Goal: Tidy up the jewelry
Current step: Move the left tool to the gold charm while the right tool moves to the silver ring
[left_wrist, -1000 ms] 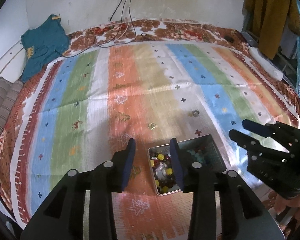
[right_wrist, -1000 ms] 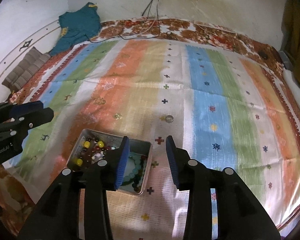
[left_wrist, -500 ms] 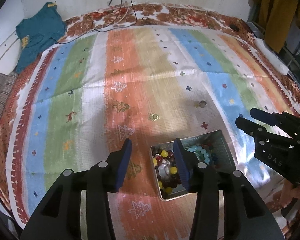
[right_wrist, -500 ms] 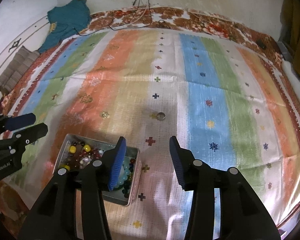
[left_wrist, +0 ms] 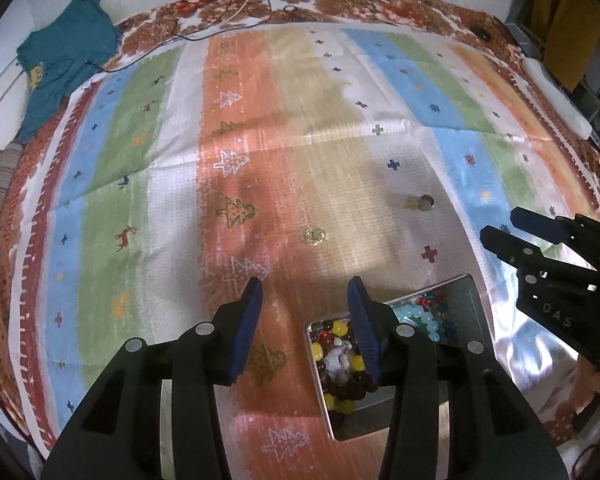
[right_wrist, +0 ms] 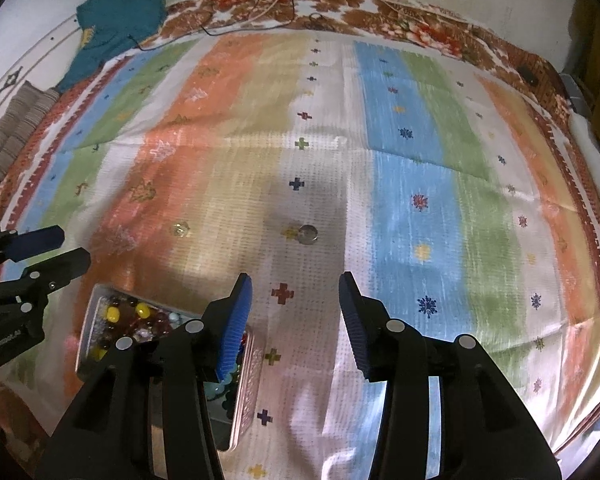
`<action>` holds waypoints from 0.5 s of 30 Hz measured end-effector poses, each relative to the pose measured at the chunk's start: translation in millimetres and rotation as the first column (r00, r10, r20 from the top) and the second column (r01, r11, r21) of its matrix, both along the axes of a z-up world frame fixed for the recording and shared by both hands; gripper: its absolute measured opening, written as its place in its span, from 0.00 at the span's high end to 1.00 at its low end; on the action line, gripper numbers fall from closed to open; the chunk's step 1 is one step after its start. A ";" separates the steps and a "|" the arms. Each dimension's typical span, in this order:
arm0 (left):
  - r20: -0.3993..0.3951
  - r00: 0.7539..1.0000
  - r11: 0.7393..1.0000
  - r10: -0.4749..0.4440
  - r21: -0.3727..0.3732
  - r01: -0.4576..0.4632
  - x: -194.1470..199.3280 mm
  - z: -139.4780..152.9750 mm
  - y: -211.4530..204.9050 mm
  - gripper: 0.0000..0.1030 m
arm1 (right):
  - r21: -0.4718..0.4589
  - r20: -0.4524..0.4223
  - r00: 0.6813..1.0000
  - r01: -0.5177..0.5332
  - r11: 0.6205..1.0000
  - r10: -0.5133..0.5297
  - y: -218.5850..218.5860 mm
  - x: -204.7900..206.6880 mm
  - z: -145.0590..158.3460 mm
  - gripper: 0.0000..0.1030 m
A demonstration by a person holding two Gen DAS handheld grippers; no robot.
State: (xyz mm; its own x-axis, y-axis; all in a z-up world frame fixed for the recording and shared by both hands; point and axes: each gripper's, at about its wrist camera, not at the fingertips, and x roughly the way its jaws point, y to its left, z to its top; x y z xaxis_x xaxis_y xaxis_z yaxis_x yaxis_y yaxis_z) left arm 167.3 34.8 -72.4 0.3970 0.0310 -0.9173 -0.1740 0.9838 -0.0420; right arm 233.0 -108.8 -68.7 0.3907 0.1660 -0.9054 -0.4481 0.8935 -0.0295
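Note:
A silver metal tin (left_wrist: 470, 292) (right_wrist: 90, 322) holds bead bracelets in yellow, red, dark and turquoise (left_wrist: 340, 344) (right_wrist: 140, 314). It lies on a striped cloth. Two loose rings lie beyond it: a gold one (left_wrist: 314, 235) (right_wrist: 180, 229) and a grey one (left_wrist: 425, 201) (right_wrist: 308, 234). My left gripper (left_wrist: 305, 298) is open and empty above the cloth, just left of the tin. My right gripper (right_wrist: 294, 294) is open and empty, right of the tin, with the grey ring ahead of it. Each gripper shows in the other's view, the right (left_wrist: 540, 240), the left (right_wrist: 32, 256).
The striped cloth (left_wrist: 260, 140) covers a bed with a brown floral border. A teal garment (left_wrist: 60, 52) lies at the far left corner, cables (left_wrist: 236, 12) run along the far edge, and a white object (left_wrist: 556, 96) lies at the right edge.
Both grippers have moved forward and lower over the cloth. The tin has slid toward the near edge of both views. The jaws of both have opened wider.

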 end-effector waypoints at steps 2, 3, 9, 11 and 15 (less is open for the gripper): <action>-0.010 1.000 1.000 -0.005 -0.002 0.005 5.0 -3.5 -1.0 0.57 | -0.007 -0.007 1.000 0.000 1.000 0.000 1.5 3.4 -3.2 0.56; -0.016 1.000 1.000 -0.008 -0.001 0.008 7.4 -6.0 -0.9 0.57 | -0.010 -0.010 1.000 0.000 1.000 0.000 1.4 5.3 -4.4 0.56; -0.052 0.998 1.000 -0.020 0.016 0.021 20.4 -17.3 -1.8 0.57 | -0.022 -0.034 0.999 0.008 1.000 -0.008 2.9 17.3 -13.5 0.56; -0.057 0.998 1.000 -0.025 0.016 0.026 23.0 -19.3 -2.3 0.57 | -0.024 -0.040 0.999 0.008 1.000 -0.009 3.5 20.2 -15.5 0.56; -0.077 0.997 0.999 -0.031 0.021 0.033 30.4 -25.7 -3.0 0.57 | -0.030 -0.049 0.999 0.002 1.000 -0.003 7.5 25.1 -19.2 0.56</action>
State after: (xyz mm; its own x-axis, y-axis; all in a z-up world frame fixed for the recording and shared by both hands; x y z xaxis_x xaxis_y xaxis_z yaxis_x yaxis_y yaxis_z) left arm 197.7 31.8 -98.1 0.3264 0.0403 -0.9444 -0.1444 0.9895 -0.0077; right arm 258.2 -101.3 -88.0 0.3460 0.1380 -0.9280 -0.4475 0.8936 -0.0339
